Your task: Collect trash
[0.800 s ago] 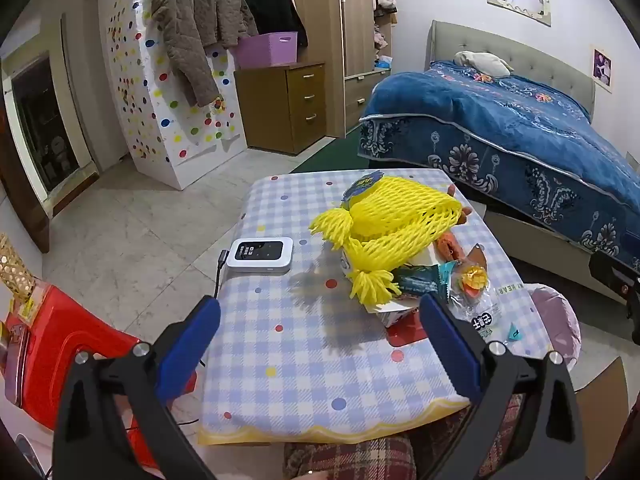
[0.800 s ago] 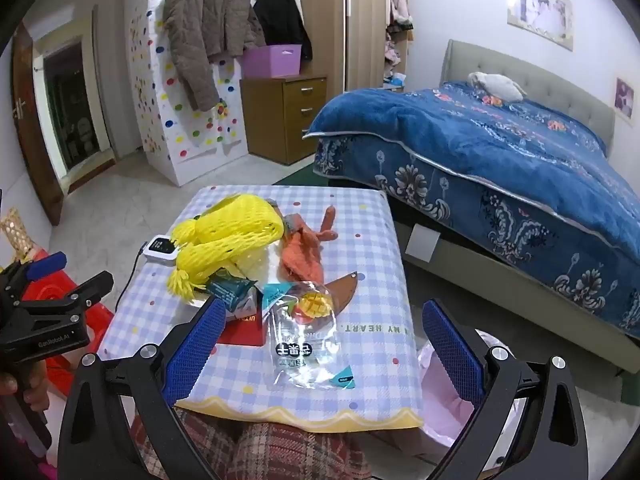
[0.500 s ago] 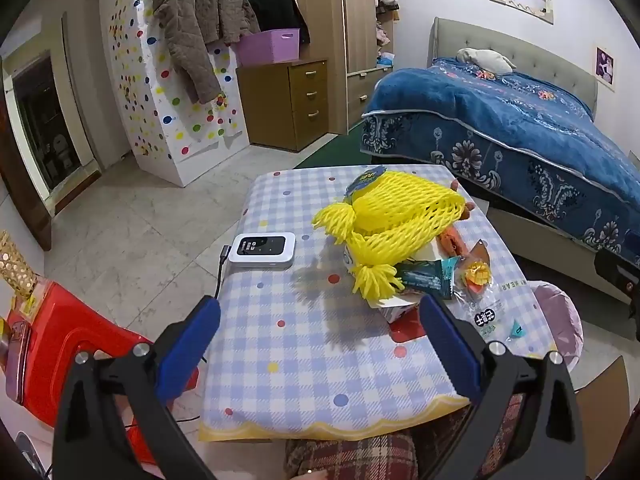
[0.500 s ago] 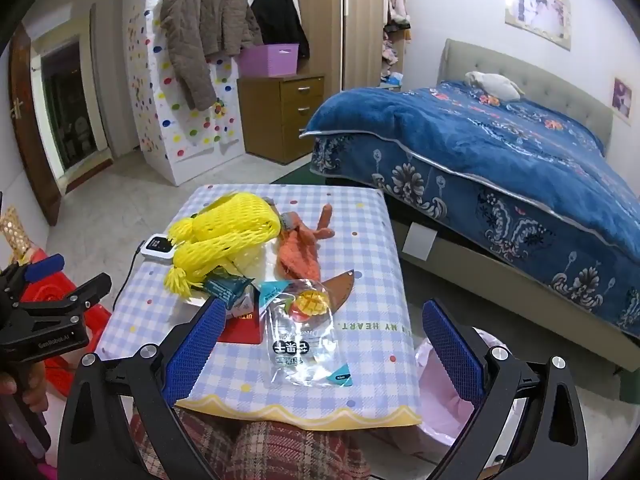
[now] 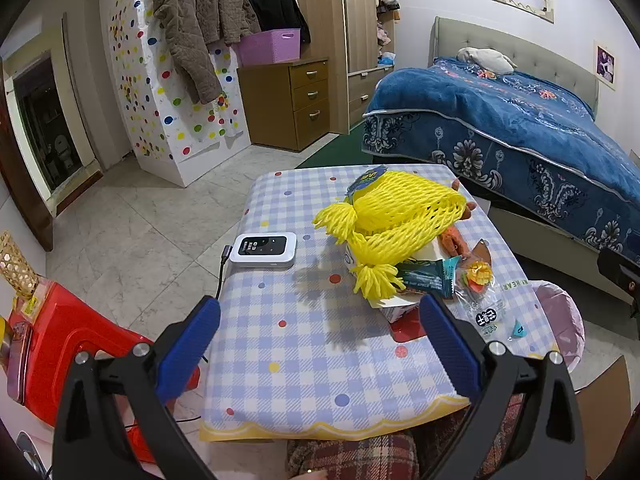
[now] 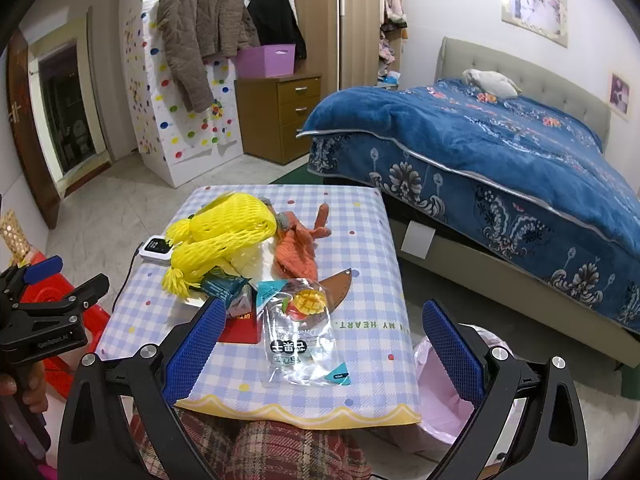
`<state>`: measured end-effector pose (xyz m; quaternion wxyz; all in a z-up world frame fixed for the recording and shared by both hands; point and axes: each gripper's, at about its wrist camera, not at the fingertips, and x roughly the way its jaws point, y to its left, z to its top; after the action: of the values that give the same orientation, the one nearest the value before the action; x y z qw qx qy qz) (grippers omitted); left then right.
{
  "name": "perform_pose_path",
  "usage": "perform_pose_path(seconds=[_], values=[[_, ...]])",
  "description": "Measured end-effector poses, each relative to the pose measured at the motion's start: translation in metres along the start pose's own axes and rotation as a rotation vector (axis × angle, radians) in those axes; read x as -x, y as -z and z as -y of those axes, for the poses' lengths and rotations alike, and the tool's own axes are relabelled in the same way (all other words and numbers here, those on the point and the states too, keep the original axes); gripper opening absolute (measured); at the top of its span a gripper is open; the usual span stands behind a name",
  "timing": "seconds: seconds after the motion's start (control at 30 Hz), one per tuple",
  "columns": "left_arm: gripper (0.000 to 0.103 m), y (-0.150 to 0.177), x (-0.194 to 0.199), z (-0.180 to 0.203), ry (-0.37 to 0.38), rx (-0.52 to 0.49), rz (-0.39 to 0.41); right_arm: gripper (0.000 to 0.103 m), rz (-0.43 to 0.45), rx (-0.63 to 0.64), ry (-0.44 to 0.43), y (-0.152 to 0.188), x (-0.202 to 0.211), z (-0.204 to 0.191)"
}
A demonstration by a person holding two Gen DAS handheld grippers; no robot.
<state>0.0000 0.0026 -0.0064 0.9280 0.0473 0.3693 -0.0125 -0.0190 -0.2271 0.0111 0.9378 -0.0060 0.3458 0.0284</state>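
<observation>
A small table with a blue checked cloth [image 5: 304, 344] [image 6: 372, 248] holds a heap of trash. Yellow foam fruit nets [image 5: 396, 216] [image 6: 224, 228] lie over a white box, with a teal snack wrapper [image 5: 424, 278] [image 6: 222, 284], a clear plastic bag with black print [image 6: 300, 340] [image 5: 480, 304], a red packet [image 6: 240, 326] and an orange cloth [image 6: 294, 252] beside them. My left gripper [image 5: 320, 344] hangs open above the table's near edge, nothing between its fingers. My right gripper [image 6: 322, 344] is open above the clear bag, apart from it.
A white device with a cable [image 5: 264, 250] lies on the table's left side. A bin lined with a pink bag [image 6: 452, 392] [image 5: 560, 320] stands at the table's right. A red plastic stool [image 5: 68, 344] is on the left, a blue-covered bed [image 6: 500, 160] behind. Plaid-clad legs show under the table's near edge.
Both views have shifted only slightly; the table and trash sit a little lower in frame. Both grippers stay open and nothing on the table has moved.
</observation>
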Motion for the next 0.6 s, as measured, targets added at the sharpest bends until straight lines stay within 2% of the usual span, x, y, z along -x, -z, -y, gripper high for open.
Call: perform_pose_path(seconds=[0.6], values=[[0.097, 0.001, -0.002, 0.0015, -0.003, -0.001, -0.004, 0.098, -0.006, -0.005, 0.002, 0.0022, -0.0024, 0.004]])
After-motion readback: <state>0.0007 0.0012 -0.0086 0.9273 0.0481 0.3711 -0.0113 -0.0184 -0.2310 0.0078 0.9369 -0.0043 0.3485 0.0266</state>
